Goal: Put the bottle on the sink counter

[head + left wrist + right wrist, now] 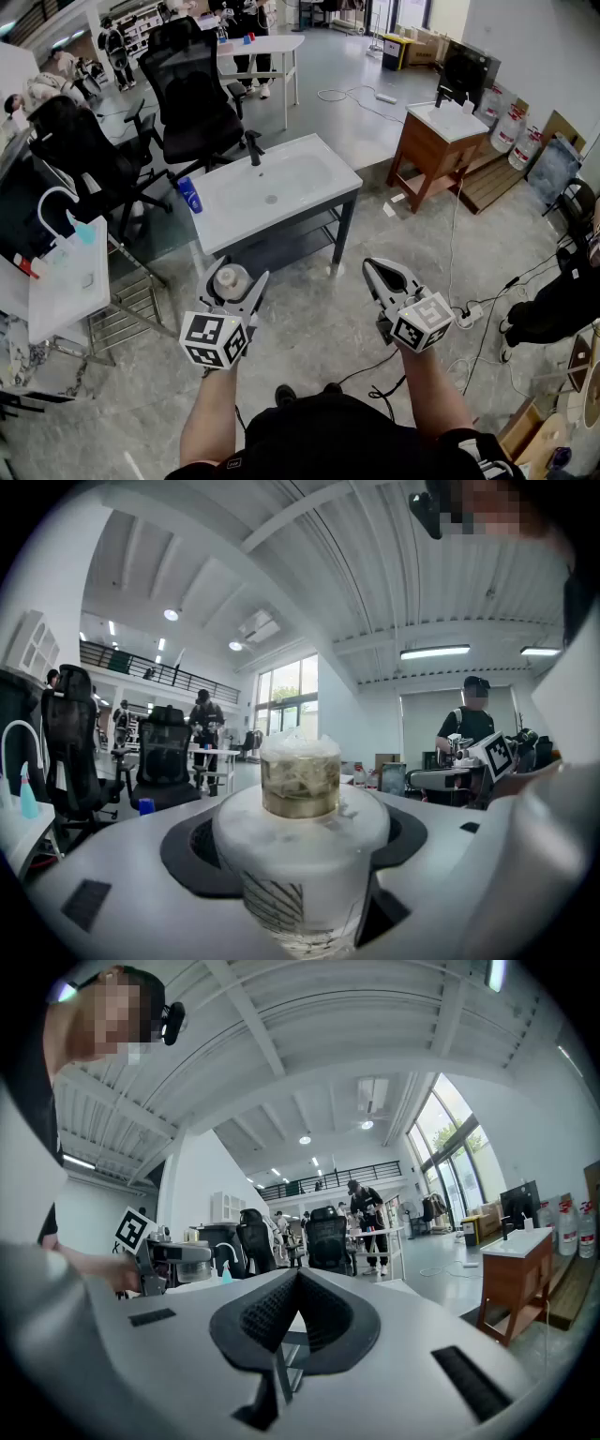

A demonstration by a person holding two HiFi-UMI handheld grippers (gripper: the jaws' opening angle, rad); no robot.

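Note:
A frosted white bottle with a clear yellowish top sits between the jaws of my left gripper. The gripper is shut on it and holds it in the air above the floor. The white sink counter with a black faucet stands just ahead of both grippers. My right gripper hangs to the right of the left one, shut, with nothing in it; in the right gripper view its dark pads meet at the tip. That view also catches the bottle off to the left.
A blue bottle leans at the sink counter's left edge. A second white sink with a curved faucet stands at the left, a wooden vanity at the back right. Black office chairs stand behind the counter. Cables lie on the floor to the right.

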